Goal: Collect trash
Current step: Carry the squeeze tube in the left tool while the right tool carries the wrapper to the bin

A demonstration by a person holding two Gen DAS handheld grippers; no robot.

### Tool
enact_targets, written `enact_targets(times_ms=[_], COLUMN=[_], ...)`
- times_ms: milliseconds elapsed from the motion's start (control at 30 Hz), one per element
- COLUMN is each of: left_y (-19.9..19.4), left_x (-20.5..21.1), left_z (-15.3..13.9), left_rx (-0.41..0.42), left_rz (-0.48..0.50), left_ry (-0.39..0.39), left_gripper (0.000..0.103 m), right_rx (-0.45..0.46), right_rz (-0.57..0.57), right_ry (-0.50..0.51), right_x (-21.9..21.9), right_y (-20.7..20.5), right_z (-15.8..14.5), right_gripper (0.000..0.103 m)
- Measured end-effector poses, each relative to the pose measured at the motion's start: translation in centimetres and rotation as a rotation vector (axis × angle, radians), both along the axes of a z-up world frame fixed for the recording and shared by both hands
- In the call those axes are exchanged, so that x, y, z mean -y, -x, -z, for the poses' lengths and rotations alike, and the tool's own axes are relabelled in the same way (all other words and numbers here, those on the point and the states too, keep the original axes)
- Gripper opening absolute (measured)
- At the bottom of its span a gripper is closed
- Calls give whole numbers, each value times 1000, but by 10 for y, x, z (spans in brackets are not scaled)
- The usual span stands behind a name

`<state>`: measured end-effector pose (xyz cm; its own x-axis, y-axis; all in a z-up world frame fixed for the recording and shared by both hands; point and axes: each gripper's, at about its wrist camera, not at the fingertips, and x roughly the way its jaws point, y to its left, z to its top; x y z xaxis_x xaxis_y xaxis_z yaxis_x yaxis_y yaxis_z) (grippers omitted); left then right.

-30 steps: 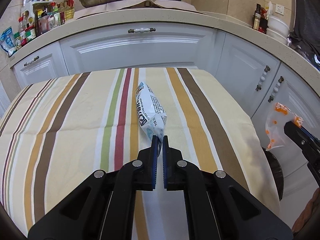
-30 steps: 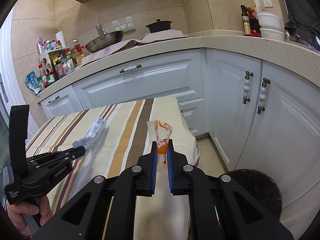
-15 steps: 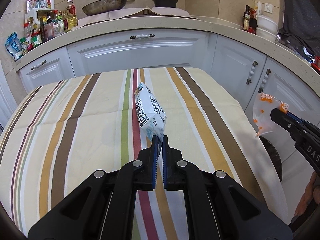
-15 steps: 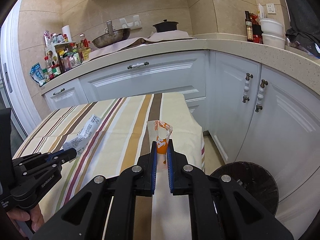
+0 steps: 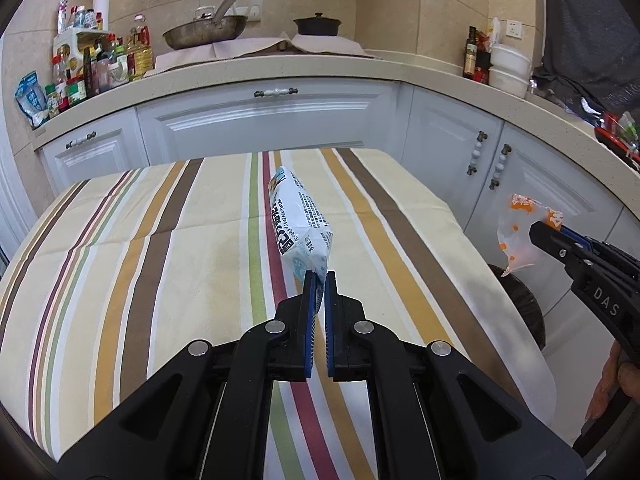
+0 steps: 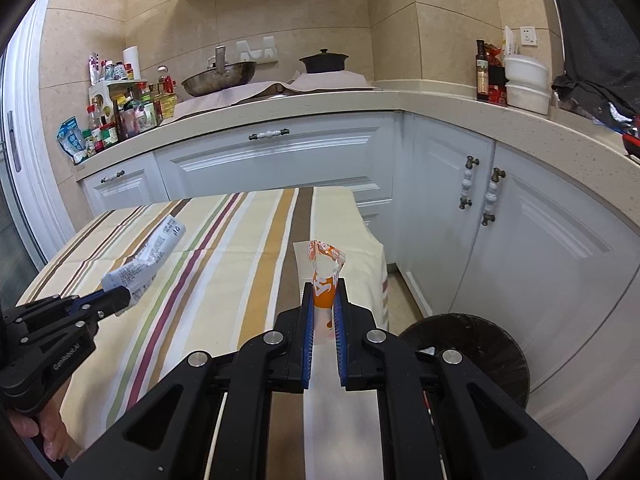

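My left gripper (image 5: 319, 278) is shut on the near corner of a white and blue snack packet (image 5: 298, 224), held above the striped table; the packet also shows in the right wrist view (image 6: 146, 262). My right gripper (image 6: 323, 286) is shut on a clear wrapper with orange print (image 6: 324, 266), held off the table's right edge; the wrapper also shows in the left wrist view (image 5: 520, 232). A dark round trash bin (image 6: 476, 352) stands on the floor below and right of the right gripper, partly hidden behind the table in the left wrist view (image 5: 524, 312).
The table carries a striped cloth (image 5: 160, 248). White cabinets (image 6: 540, 248) and an L-shaped counter (image 6: 440, 100) ring the table closely at the back and right. A wok (image 5: 204, 32), a black pot (image 5: 318, 24) and bottles (image 5: 84, 72) sit on the counter.
Both grippers have risen and drawn back a little with their trash still held. The right gripper with the orange wrapper now sits higher, beside the table's right edge and over the bin side.
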<state>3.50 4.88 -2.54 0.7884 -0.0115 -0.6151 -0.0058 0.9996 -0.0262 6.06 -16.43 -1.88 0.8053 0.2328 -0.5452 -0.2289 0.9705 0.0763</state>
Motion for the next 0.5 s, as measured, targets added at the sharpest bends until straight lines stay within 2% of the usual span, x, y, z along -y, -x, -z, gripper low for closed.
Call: enact_targets(times_ms=[500], left_y=[7], left_x=[54], left_z=[-8], left_rx=[33], left_rz=[176], left_ry=[37], left_gripper=[4], right_rx=[9], right_rz=[161], right_ry=[47], right_x=[40], right_y=[30], right_z=[-7], right_gripper=[10])
